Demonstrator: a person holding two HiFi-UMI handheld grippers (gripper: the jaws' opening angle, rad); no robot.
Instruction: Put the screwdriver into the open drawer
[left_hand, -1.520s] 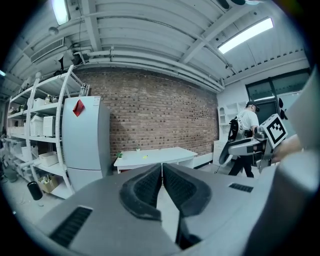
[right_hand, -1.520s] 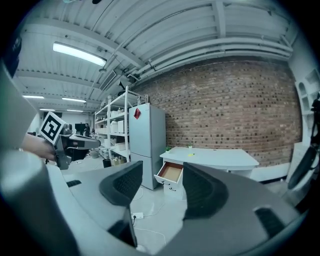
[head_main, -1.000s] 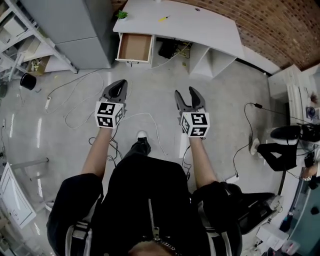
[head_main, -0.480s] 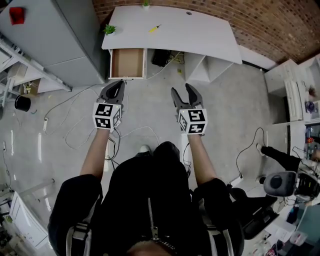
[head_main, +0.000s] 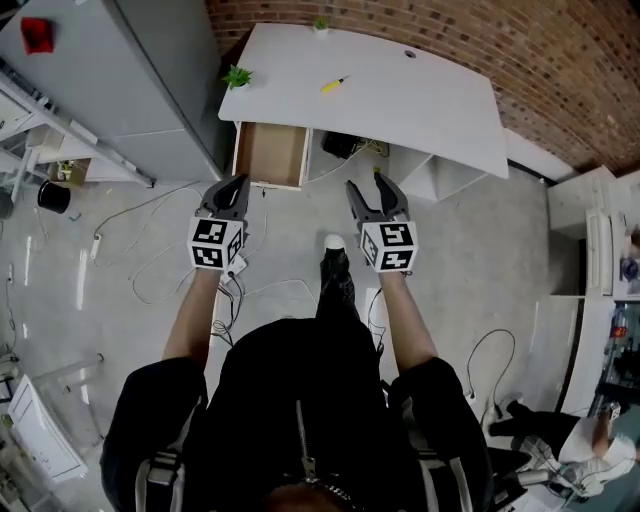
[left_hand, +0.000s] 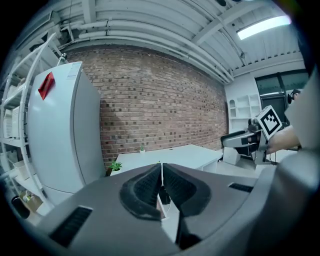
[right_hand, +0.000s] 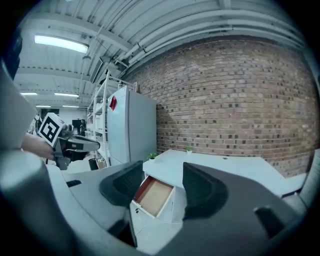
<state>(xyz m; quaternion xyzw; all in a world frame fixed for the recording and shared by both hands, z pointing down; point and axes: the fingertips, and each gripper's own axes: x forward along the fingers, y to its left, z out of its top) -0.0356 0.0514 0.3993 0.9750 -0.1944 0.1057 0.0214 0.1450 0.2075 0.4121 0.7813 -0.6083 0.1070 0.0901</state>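
Two grippers, both empty.

Head view: the left gripper (head_main: 238, 182) and right gripper (head_main: 367, 183) are hovering side by side over the floor, short of the white desk (head_main: 420, 105). A yellow-handled screwdriver (head_main: 334, 85) is lying on the desktop, well apart from both grippers and near a small potted plant (head_main: 237, 76). The open drawer (head_main: 271, 154) is jutting from the desk's left end, its brown bottom showing bare.

Left gripper view: the jaws are pressing together with nothing between them. The desk and a brick wall (left_hand: 160, 100) are showing beyond.

Right gripper view: the jaws are standing apart, framing the open drawer without touching it.

Progress, as judged: the drawer is already standing open, and the step in hand looks to be the approach. Grasping the screwdriver, carrying it over and releasing it into the drawer are all remaining.
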